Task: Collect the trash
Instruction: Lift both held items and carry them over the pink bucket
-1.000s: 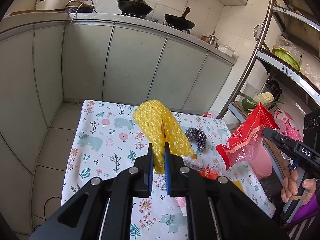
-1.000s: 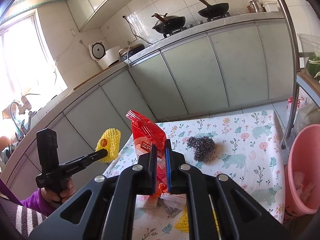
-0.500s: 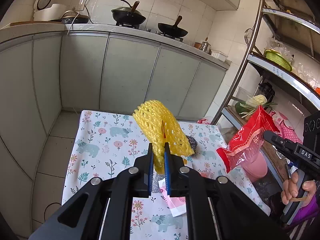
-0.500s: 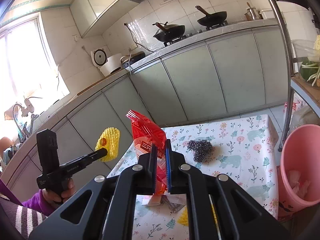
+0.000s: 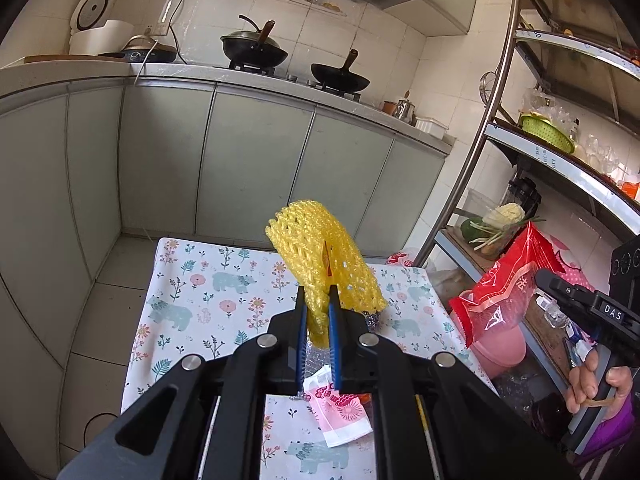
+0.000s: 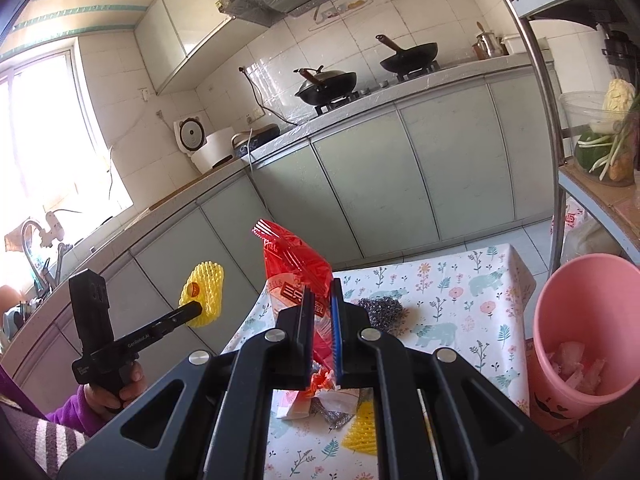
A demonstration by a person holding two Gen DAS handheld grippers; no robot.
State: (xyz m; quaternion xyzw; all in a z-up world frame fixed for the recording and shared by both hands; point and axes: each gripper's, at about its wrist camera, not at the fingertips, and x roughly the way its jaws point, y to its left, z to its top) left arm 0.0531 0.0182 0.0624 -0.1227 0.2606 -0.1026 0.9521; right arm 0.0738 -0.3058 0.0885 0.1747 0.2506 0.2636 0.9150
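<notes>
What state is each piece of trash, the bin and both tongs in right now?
Left tongs: shut on yellow foam net, lifted.
Right tongs: shut on red bag, lifted.
Steel scrubber: lying on table.
Pink bin: upright, some trash inside.
Pink wrapper: lying on table.

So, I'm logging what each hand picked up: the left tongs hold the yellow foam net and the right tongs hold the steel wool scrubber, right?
Not quite. The left tongs do hold the yellow foam net, but the right tongs grip a red plastic bag. The right wrist view shows the steel wool scrubber lying on the table.
</notes>
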